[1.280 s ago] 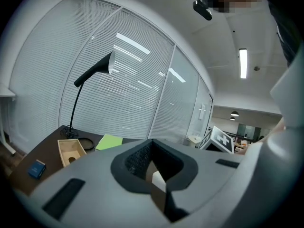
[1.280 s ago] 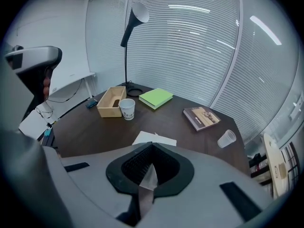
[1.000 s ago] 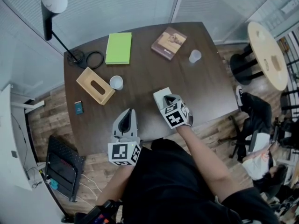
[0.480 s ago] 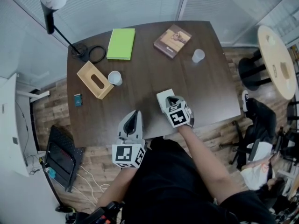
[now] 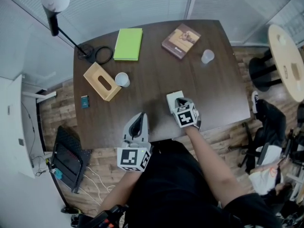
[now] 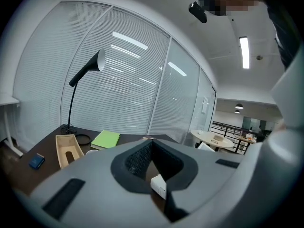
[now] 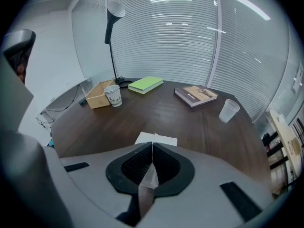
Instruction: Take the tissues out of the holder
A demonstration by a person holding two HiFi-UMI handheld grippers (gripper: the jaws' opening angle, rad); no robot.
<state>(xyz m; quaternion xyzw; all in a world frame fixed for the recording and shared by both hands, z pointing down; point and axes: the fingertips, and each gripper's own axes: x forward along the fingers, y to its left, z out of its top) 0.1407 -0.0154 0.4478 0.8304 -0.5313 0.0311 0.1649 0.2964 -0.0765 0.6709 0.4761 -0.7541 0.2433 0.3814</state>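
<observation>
**Step in hand:** delivery of the removed tissues to the bench (image 5: 152, 68). My right tongs (image 7: 152, 147) are closed on a thin white tissue sheet (image 7: 146, 192), whose loose end hangs in the throat behind the tips. The tissue stack (image 5: 174, 98) lies flat on the bench just beyond those tips, near the front edge. It is well apart from the wooden holder (image 5: 101, 81), which sits at the left beside a paper cup (image 5: 122, 79). No white shows at the holder's slot, so I judge extraction complete and only placement outstanding. I cannot tell whether the pinched sheet is joined to the stack.

My left tongs (image 6: 152, 144) are closed tip to tip, held nearly level over the front edge and clear of the stack. A small white piece shows low in their throat; I cannot identify it.

**Next move, as judged:** lower until the sheet rests on the stack, then part the right tongs fully before withdrawing. Withdraw along the line of the tongs, since a sideways pull would likely drag the light sheet off.

**Change from one second ago:**
- The right tongs have come lower toward the stack, and their marker cube (image 5: 186, 118) appears slightly smaller.
- The left tongs have shifted slightly along the front edge.
- Stack, holder and cup keep their places relative to one another.
</observation>
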